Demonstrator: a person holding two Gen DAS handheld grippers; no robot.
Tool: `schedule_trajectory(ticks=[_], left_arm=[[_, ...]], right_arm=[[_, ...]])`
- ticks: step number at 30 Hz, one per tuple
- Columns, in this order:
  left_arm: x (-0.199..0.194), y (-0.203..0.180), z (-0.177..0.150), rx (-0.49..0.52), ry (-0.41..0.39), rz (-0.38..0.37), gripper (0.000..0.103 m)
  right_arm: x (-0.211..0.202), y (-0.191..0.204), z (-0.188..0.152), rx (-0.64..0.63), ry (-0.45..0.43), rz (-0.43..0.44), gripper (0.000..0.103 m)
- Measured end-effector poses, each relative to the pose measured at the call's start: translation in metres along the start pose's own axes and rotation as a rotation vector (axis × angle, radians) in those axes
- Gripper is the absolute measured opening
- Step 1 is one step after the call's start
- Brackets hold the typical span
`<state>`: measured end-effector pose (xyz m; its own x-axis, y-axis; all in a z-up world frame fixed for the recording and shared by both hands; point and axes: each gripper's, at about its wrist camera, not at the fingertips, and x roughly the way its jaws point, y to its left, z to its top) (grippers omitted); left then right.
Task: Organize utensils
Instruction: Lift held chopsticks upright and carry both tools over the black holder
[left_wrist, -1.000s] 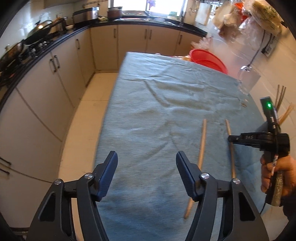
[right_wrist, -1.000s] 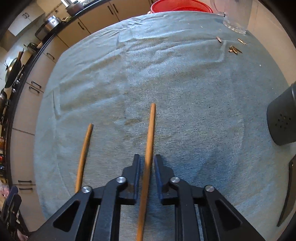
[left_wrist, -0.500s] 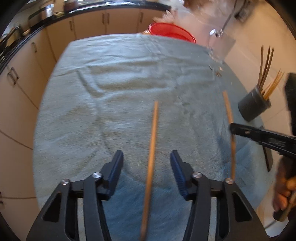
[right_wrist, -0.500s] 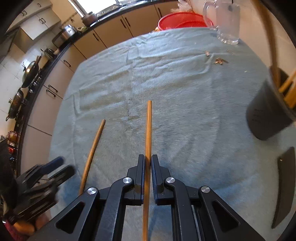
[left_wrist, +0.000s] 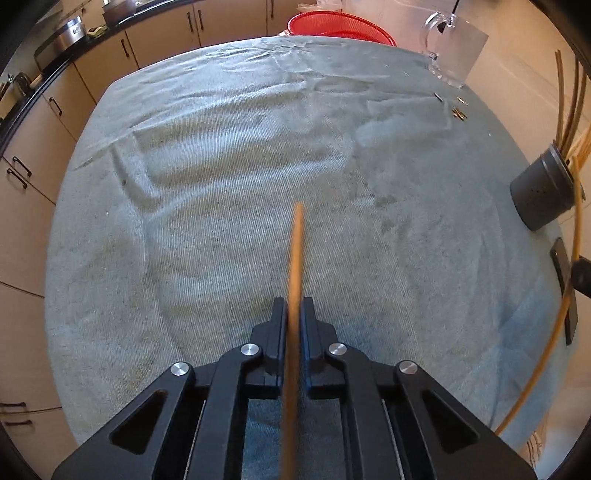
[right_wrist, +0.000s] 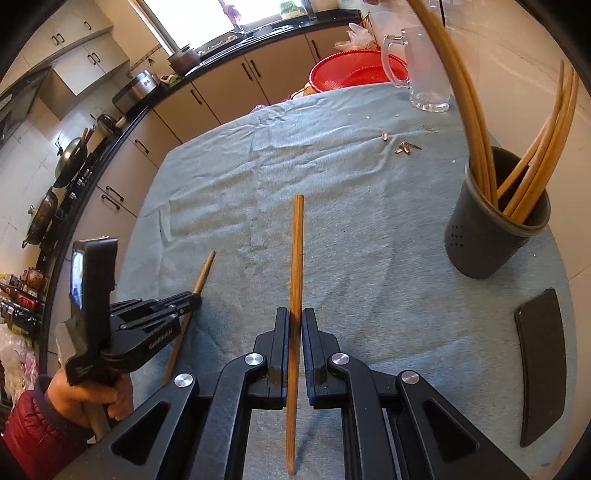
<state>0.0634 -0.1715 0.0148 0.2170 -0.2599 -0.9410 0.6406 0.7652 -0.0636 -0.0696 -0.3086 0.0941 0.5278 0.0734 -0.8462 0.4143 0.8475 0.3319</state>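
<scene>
My left gripper (left_wrist: 293, 308) is shut on a wooden chopstick (left_wrist: 296, 251) that points forward over the blue cloth. In the right wrist view the left gripper (right_wrist: 192, 297) shows at the left, holding its chopstick (right_wrist: 205, 271) low over the cloth. My right gripper (right_wrist: 294, 317) is shut on a second wooden chopstick (right_wrist: 296, 251), lifted above the cloth. A dark grey holder (right_wrist: 491, 229) with several chopsticks stands at the right; it also shows in the left wrist view (left_wrist: 541, 192).
A blue cloth (left_wrist: 258, 147) covers the table. A red basket (right_wrist: 347, 72) and a clear glass jug (right_wrist: 424, 70) stand at the far end. Small scraps (right_wrist: 404, 146) lie near the jug. A flat black object (right_wrist: 541, 362) lies right of the holder. Kitchen cabinets run along the left.
My left gripper has closed on its chopstick. My right gripper has lifted its chopstick off the cloth and swung toward the holder.
</scene>
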Motion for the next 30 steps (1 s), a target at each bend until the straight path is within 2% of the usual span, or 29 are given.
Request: schedule_trajectory(ticks=[4,10,16,30], left_arm=[[-0.014,0.002,-0.002,-0.026,-0.042,-0.036,0.007],[-0.07,0.01,-0.005,-0.086,-0.178,-0.077,0.007],[-0.115,0.015,-0.009,-0.124,-0.271,-0.075,0.007],[-0.155,-0.002,-0.023,-0.144,-0.342,-0.044,0.006]], right_arm=[[-0.009,-0.001,0.003,-0.004,-0.021,0.007,0.007],[-0.029,0.006,0.009,-0.033,-0.076,0.043,0.007],[-0.041,0.011,0.01,-0.062,-0.106,0.067,0.007],[-0.066,0.01,0.015,-0.1,-0.151,0.103,0.007]])
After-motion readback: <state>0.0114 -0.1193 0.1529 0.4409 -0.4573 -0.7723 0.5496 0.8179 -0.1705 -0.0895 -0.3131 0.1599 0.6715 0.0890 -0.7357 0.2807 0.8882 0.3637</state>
